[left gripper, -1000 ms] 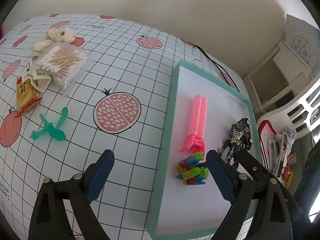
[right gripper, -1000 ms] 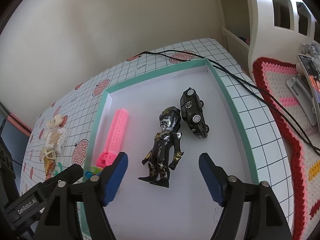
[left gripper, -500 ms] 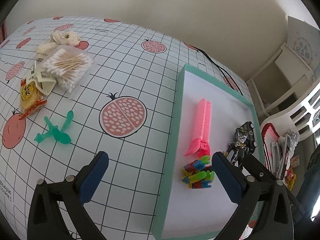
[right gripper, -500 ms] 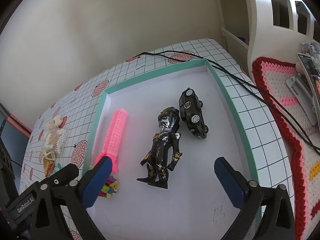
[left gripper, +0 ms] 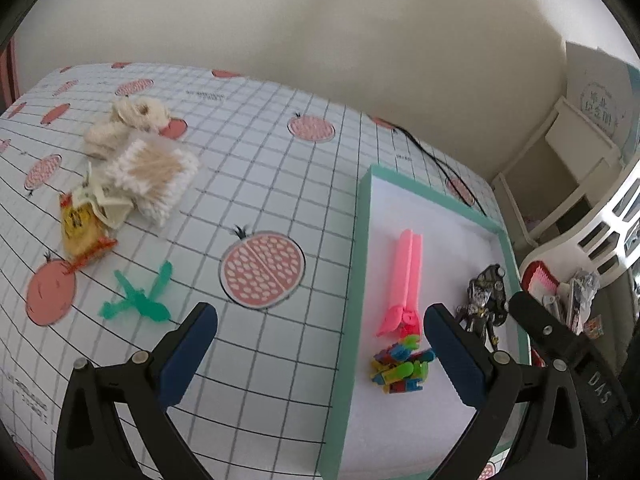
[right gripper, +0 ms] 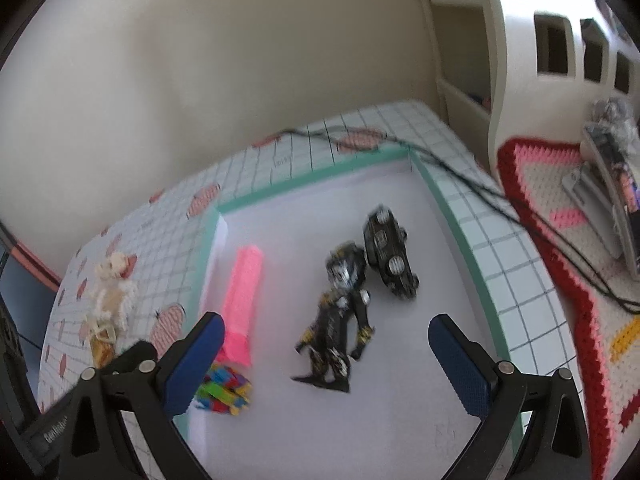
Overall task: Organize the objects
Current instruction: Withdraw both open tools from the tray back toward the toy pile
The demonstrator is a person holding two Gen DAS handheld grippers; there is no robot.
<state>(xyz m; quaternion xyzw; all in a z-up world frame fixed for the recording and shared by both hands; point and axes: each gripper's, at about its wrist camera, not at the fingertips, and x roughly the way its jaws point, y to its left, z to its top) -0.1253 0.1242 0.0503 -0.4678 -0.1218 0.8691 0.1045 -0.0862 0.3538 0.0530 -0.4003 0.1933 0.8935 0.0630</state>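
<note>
A teal-rimmed white tray [left gripper: 362, 264] [right gripper: 448, 208] lies on the gridded tablecloth. In it are a pink comb-like toy [left gripper: 406, 276] [right gripper: 242, 300], a small multicoloured block toy [left gripper: 402, 366] [right gripper: 222, 390], a black and gold figure [right gripper: 338, 320] [left gripper: 482, 306] and a black toy car [right gripper: 390, 252]. My left gripper [left gripper: 320, 356] is open and empty over the tray's left rim. My right gripper [right gripper: 326, 364] is open and empty just above the figure's legs. Left of the tray lie a green plastic toy [left gripper: 138, 296], a snack packet [left gripper: 82, 232], cotton swabs [left gripper: 154, 174] and cream flowers [left gripper: 128, 120].
A black cable [right gripper: 480, 192] runs across the table's far right corner. A crocheted red and pink mat [right gripper: 560, 240] with small items and white shelving [right gripper: 560, 40] stand to the right. A beige wall backs the table.
Both grippers have opened wider and pulled back and tilted up a little, so the tray's things sit lower and nearer their jaws. Nothing on the table has moved.
</note>
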